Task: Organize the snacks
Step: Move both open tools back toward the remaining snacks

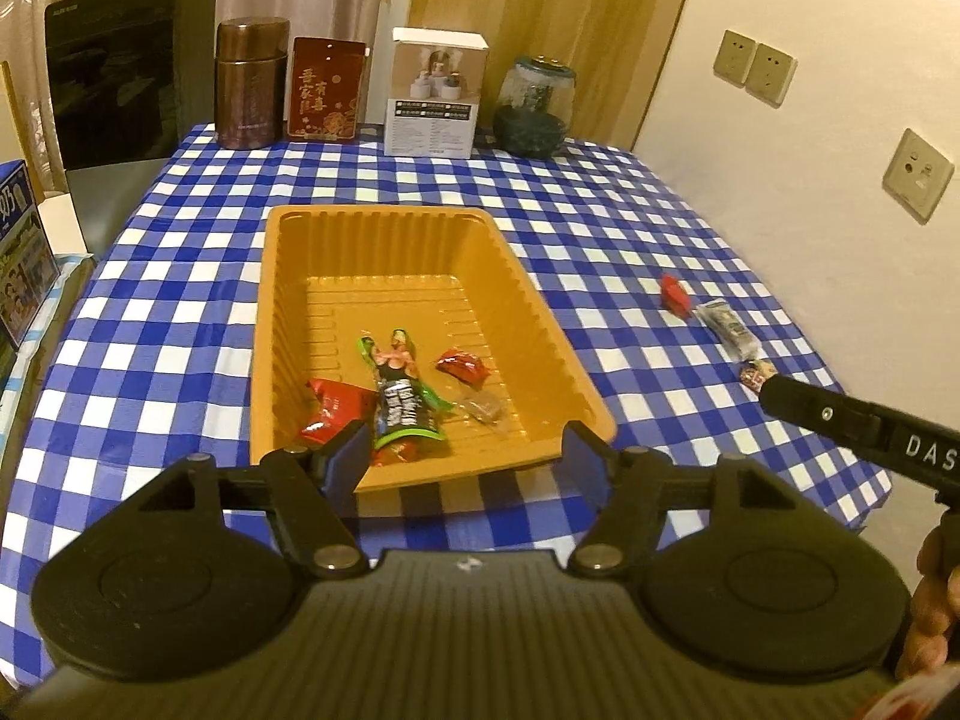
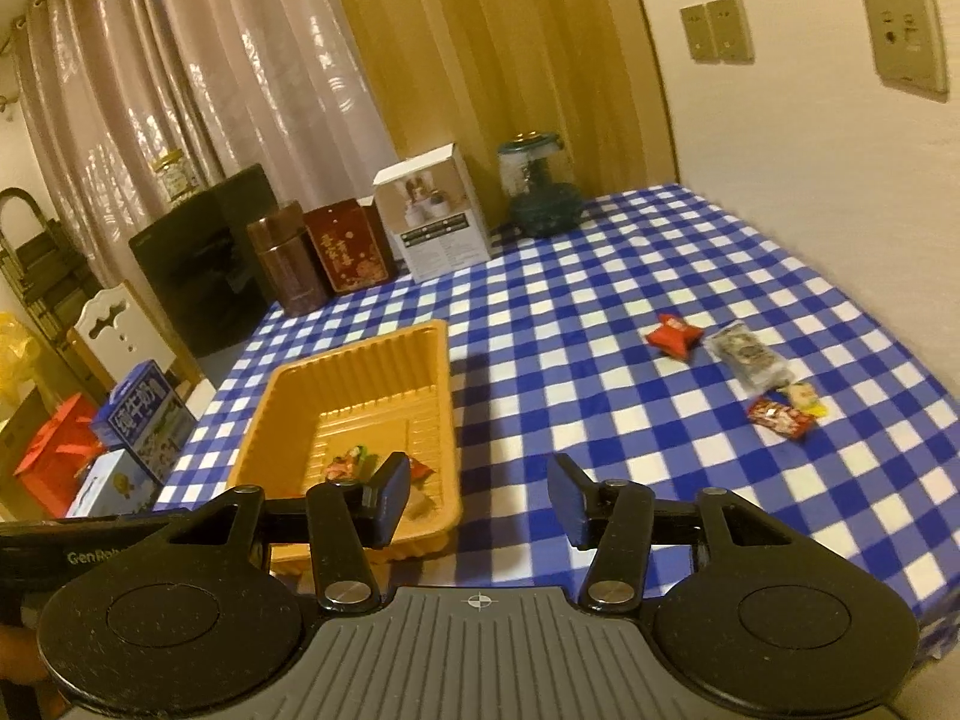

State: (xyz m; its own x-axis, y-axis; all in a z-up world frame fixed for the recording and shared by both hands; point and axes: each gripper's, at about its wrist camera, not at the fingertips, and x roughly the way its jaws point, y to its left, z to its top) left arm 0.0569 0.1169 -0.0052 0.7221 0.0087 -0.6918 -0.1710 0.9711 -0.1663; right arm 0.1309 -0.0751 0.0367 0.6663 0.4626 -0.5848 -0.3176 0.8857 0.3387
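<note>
Looking down, both my claws are apart and hold nothing; the left claw (image 1: 462,459) hangs over the orange tray (image 1: 384,227), the right claw (image 2: 480,495) beside it; four loose snacks (image 2: 739,353) lie well apart on the surface (image 2: 600,300), so I might pinch the cloth or push one off the edge.

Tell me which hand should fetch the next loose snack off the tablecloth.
Right, probably. Its open tongs face the loose snacks: red packet, clear packet, small red wrapper. The left tongs hang empty over the orange tray.
</note>
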